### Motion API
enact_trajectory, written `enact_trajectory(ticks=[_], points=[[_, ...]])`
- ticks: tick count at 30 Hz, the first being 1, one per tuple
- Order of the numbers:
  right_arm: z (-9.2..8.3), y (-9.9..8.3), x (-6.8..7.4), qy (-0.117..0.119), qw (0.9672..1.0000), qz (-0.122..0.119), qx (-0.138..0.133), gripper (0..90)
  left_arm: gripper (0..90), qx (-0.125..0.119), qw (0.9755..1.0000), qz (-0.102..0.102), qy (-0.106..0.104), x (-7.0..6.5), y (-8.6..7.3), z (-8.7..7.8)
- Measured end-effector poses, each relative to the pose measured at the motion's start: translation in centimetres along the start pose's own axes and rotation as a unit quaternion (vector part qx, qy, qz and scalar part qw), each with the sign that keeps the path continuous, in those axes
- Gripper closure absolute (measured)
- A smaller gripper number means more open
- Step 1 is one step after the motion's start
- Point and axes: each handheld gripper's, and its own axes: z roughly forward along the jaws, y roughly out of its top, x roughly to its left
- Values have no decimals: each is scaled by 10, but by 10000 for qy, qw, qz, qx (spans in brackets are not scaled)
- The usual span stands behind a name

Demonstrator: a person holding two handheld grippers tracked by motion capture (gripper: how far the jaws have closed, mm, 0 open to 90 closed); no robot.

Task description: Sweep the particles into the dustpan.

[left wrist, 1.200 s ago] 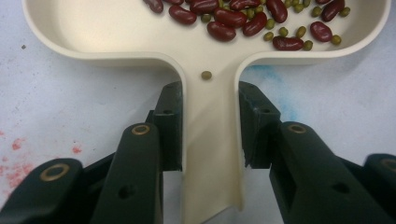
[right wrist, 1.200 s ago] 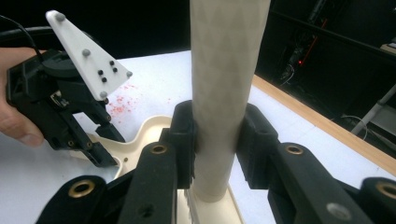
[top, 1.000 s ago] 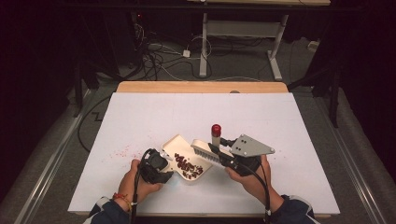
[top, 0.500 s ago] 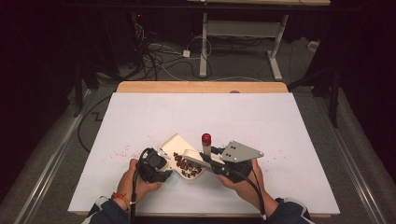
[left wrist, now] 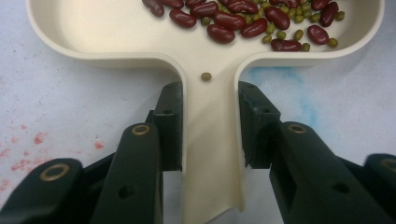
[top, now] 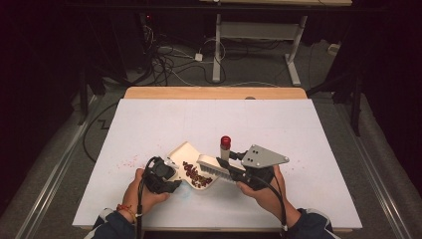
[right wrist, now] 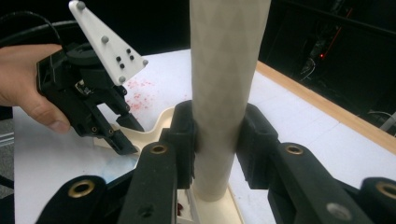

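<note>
- Reddish specks [top: 127, 162] lie scattered on the white tabletop [top: 298, 129] toward its left edge, loose and well clear of the work.
- The left hand-held gripper [top: 166, 175] sits near the front edge, left of centre. It is clenched on the flat handle of the cream dustpan [left wrist: 212, 154], one jaw against each side of the handle.
- The dustpan looks like light, stiff, smooth plastic. The narrow handle is the sensible place to hold it, but a slack squeeze could let it slip or twist.
- The dustpan's tray holds red beans [left wrist: 233, 21] and small green beans [left wrist: 280, 35]. They are loose and will roll, so the pan should stay level; one green bean [left wrist: 206, 76] already sits on the handle's neck.
- The brush [top: 214, 166] lies with its bristles at the pan's open lip. Its pale handle with a red cap [top: 226, 141] stands up, light and rigid.
- The right hand-held gripper [top: 238, 174] grasps that brush handle [right wrist: 224, 93] low down, jaws pressed on both sides.
- Nothing blocks the sweep; the bare tabletop stretches to the right edge, and the cables lie on the floor beyond the far edge.
</note>
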Motion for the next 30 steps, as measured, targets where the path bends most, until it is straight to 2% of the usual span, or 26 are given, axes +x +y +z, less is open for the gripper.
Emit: enact_trajectory(ticks=[7,10,16,18,24,30], points=[[-11,0,-9,-52,10000,9,-15,707,640,-15,10000,3,34,0,-1,-1],[-18,-1,-12,-37,10000,3,19,707,640,-41,10000,-56,45,2,-3,-2],[-33,-5,-21,290,9996,5,29,707,640,-46,9999,-116,71,6,-7,-5],[-40,-6,-23,250,9996,-73,49,706,640,-54,9998,-151,80,7,-8,-6],[-58,-12,-30,229,9997,-2,114,706,640,-80,9997,-223,102,12,-12,-8],[-80,-19,-41,220,9996,38,190,706,640,-133,9990,-409,147,21,-19,-12]])
